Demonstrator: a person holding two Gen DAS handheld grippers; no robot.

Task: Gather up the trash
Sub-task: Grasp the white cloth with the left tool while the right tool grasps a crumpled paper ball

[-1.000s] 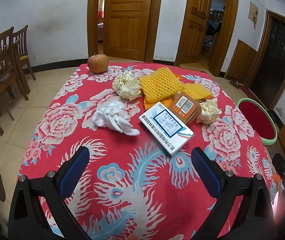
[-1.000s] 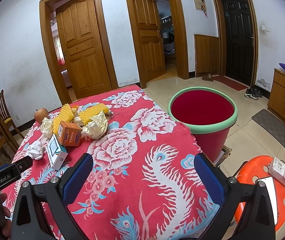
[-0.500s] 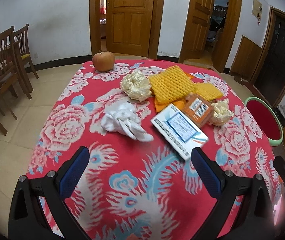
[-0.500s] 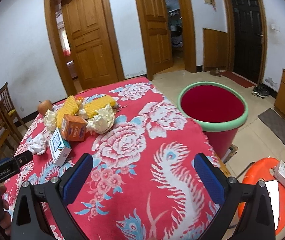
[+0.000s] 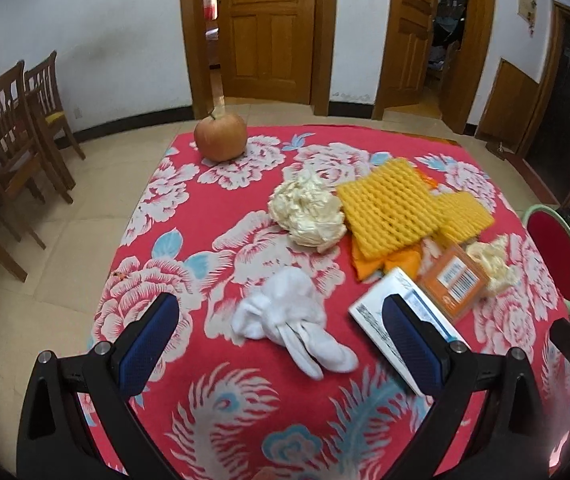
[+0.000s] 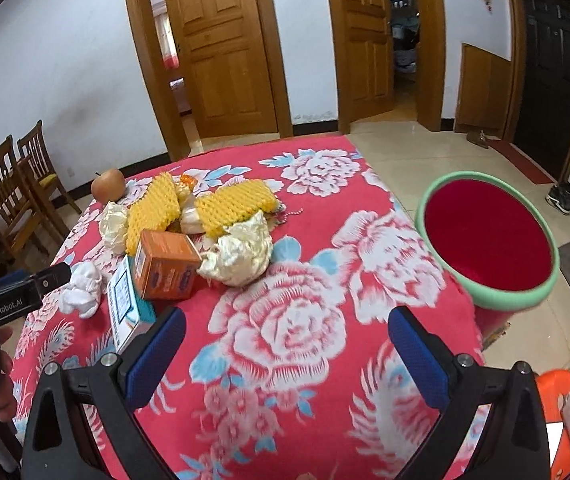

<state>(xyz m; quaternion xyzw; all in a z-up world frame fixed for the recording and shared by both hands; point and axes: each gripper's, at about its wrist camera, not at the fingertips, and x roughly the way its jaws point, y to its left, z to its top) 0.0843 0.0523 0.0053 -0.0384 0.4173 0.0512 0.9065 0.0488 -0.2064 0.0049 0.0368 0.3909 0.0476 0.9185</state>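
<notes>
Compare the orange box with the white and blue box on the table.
The orange box is stubby and stands taller; the white and blue box is flatter and longer. The orange box sits nearer the cream paper wad, the white and blue box nearer the white tissue. Both are closed cartons, side by side.

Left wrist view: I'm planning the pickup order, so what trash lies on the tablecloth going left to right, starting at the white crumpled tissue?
white crumpled tissue → cream paper wad → yellow foam net → orange box → small cream wad
</notes>
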